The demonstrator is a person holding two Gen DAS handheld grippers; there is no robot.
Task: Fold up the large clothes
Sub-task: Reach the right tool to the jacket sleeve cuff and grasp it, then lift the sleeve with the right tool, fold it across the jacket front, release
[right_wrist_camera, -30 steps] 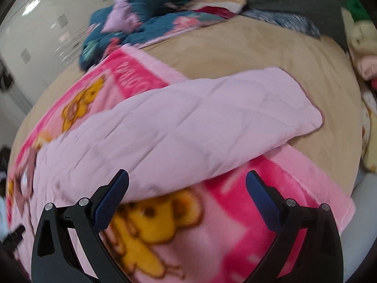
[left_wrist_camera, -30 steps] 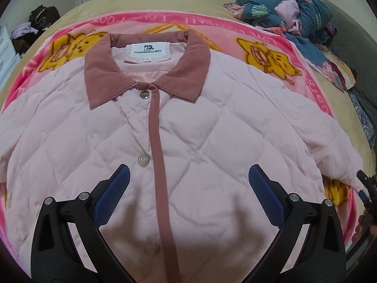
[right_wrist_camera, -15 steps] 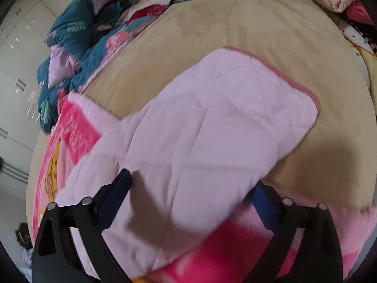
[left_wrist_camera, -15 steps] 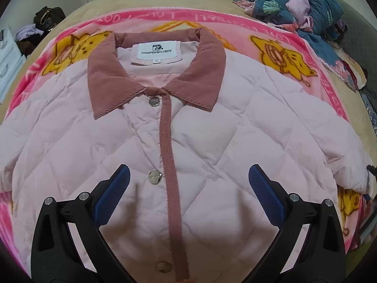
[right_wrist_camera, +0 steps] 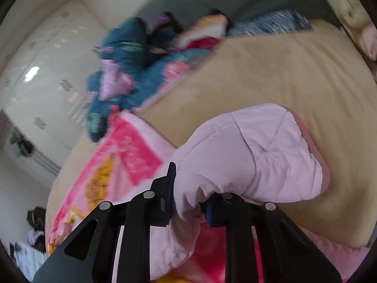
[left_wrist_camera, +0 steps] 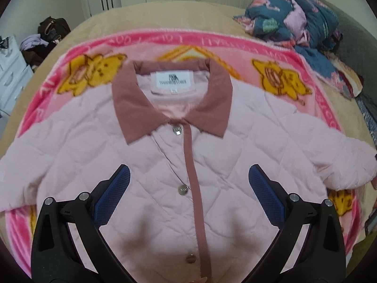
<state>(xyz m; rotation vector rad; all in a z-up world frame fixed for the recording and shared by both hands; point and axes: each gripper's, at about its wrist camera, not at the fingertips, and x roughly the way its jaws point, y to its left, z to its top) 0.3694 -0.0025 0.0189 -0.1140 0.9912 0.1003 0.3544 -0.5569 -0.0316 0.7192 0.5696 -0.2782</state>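
A pale pink quilted jacket (left_wrist_camera: 146,165) with a dusty-rose collar (left_wrist_camera: 132,108) and placket lies front up, buttoned, on a pink cartoon blanket (left_wrist_camera: 278,56). My left gripper (left_wrist_camera: 188,198) is open and empty, hovering over the jacket's chest. My right gripper (right_wrist_camera: 188,195) is shut on the jacket's right sleeve (right_wrist_camera: 259,151), pinching the padded fabric near the cuff (right_wrist_camera: 313,151) and lifting it off the bed. That sleeve also shows at the right edge of the left wrist view (left_wrist_camera: 348,160).
The blanket lies on a tan bed cover (right_wrist_camera: 271,75). A heap of blue floral bedding (left_wrist_camera: 294,21) sits at the far right corner. White wardrobes (right_wrist_camera: 47,61) stand behind. Bags and clothes (left_wrist_camera: 49,30) are on the floor to the left.
My right gripper closed on the sleeve near the cuff and raised it, bunching the fabric. My left gripper drew back a little from the collar, still open.
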